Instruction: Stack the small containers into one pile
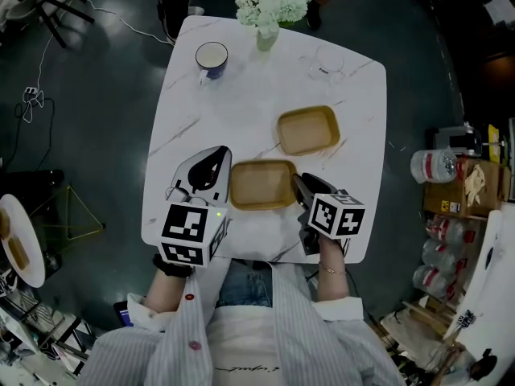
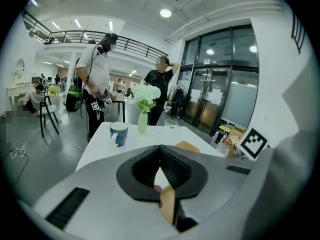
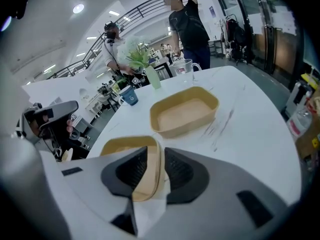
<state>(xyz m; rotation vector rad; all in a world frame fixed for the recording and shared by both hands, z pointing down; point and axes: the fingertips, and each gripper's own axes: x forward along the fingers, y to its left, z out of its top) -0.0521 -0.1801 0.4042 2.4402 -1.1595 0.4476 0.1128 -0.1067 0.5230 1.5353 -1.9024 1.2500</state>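
Two tan shallow containers lie on the white marble table [image 1: 354, 135]. The far container [image 1: 307, 129] sits apart, right of centre. The near container [image 1: 262, 184] lies by the front edge between my two grippers. My left gripper [image 1: 217, 161] is at its left rim; in the left gripper view the jaws [image 2: 160, 151] stand nearly together with a tan strip of the near container [image 2: 168, 204] pinched between them. My right gripper [image 1: 300, 181] straddles the right rim. Its jaws [image 3: 151, 151] stand apart, with the near container [image 3: 125, 145] wall loose between them. The far container [image 3: 184, 111] lies beyond.
At the back of the table stand a blue mug [image 1: 212, 57], a vase of white flowers [image 1: 269, 6] and a clear glass [image 1: 326, 63]. Boxes and bottles [image 1: 451, 175] sit on the floor to the right. Two people stand beyond the table.
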